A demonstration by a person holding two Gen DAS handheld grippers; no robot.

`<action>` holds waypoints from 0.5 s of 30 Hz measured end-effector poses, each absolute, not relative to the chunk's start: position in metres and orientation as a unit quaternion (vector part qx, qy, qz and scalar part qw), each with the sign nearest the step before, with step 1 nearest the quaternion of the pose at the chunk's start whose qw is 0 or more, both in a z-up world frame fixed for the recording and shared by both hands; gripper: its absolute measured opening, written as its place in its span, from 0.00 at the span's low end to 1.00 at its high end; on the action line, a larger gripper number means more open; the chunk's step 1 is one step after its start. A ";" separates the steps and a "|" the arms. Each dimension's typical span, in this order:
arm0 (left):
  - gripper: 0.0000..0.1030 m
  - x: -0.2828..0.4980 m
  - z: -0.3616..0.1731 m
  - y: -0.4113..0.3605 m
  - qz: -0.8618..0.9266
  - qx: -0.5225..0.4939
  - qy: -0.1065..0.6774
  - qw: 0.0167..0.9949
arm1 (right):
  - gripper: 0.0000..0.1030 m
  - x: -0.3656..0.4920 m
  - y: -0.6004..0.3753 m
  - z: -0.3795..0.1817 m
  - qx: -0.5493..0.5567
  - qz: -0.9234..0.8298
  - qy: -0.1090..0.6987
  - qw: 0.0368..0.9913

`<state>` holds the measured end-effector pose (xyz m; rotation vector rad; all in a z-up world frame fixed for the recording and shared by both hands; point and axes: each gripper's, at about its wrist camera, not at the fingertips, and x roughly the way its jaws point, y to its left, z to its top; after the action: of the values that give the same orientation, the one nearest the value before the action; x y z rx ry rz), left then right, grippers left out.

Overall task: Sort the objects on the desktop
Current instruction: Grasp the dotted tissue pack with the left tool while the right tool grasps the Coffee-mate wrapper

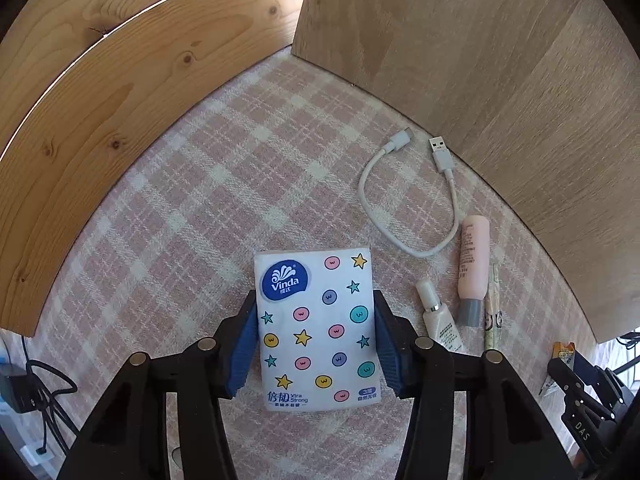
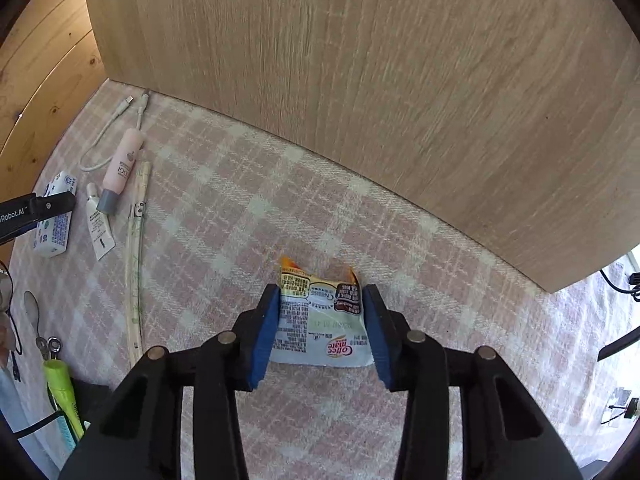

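A white Vinda tissue pack (image 1: pixel 316 332) with coloured dots and stars lies on the pink plaid cloth (image 1: pixel 240 184). My left gripper (image 1: pixel 316 300) points down over it, its blue pads pressed against the pack's two long sides. A Coffee-mate sachet (image 2: pixel 320 320) sits between the blue pads of my right gripper (image 2: pixel 320 292), which touch its left and right edges; the sachet bows slightly upward. From the right wrist view, the tissue pack (image 2: pixel 56 216) shows at far left under the left gripper's black finger.
Between the two grippers lie a white USB cable (image 1: pixel 408 200), a pink tube (image 1: pixel 474 260), a small white tube (image 1: pixel 438 320) and a long paper-wrapped stick (image 1: pixel 491 312). Upright wooden panels (image 2: pixel 360 100) wall in the far side. A green highlighter (image 2: pixel 64 396) lies at the near left.
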<state>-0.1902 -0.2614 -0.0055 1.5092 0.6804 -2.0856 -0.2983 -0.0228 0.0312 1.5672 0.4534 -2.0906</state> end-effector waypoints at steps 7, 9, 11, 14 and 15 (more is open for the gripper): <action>0.48 -0.163 0.009 -0.247 -0.771 0.541 0.254 0.221 | 0.35 -0.278 0.010 0.047 0.580 -0.767 0.126 0.244; 0.48 -0.155 0.018 -0.242 -0.776 0.536 0.254 0.214 | 0.35 -0.270 0.022 0.058 0.577 -0.771 0.110 0.246; 0.48 -0.147 0.028 -0.235 -0.783 0.531 0.251 0.207 | 0.35 -0.262 0.033 0.071 0.568 -0.778 0.104 0.246; 0.48 -0.136 0.046 -0.221 -0.794 0.524 0.239 0.193 | 0.35 -0.249 0.053 0.091 0.555 -0.790 0.092 0.243; 0.48 -0.133 0.052 -0.215 -0.799 0.521 0.235 0.188 | 0.35 -0.244 0.061 0.097 0.553 -0.793 0.087 0.242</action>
<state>-0.1326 -0.2151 0.0524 1.4674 0.6619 -2.2472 -0.2439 0.0610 0.0971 1.5109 0.2377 -2.1679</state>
